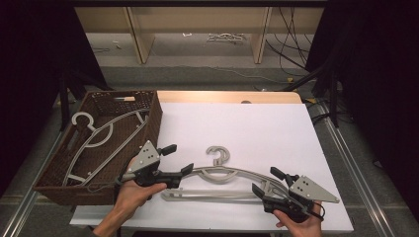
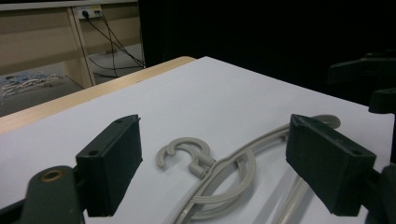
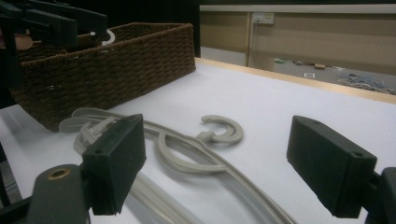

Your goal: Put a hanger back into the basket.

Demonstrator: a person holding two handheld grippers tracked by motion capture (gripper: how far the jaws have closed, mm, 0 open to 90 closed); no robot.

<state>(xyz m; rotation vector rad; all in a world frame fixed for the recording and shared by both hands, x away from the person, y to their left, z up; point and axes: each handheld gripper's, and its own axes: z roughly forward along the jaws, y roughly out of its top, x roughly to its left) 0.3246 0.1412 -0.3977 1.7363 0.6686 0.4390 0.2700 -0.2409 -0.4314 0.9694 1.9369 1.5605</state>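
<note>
A grey plastic hanger (image 1: 232, 174) lies flat on the white table (image 1: 257, 123), its hook (image 1: 218, 154) pointing away from me. My left gripper (image 1: 179, 159) is open at the hanger's left end, with the hanger (image 2: 224, 182) lying ahead between its jaws. At the hanger's right end my right gripper (image 1: 266, 180) is also open, its jaws standing either side of the arm; that gripper's view looks along the hanger (image 3: 187, 154) toward the hook (image 3: 223, 130). Neither gripper holds anything.
A brown wicker basket (image 1: 154, 123) stands at the table's left edge with another grey hanger (image 1: 106, 133) inside; the right gripper view shows the basket (image 3: 116, 60) too. A wooden strip (image 1: 222, 96) runs along the far edge of the table. Shelving and cables sit beyond.
</note>
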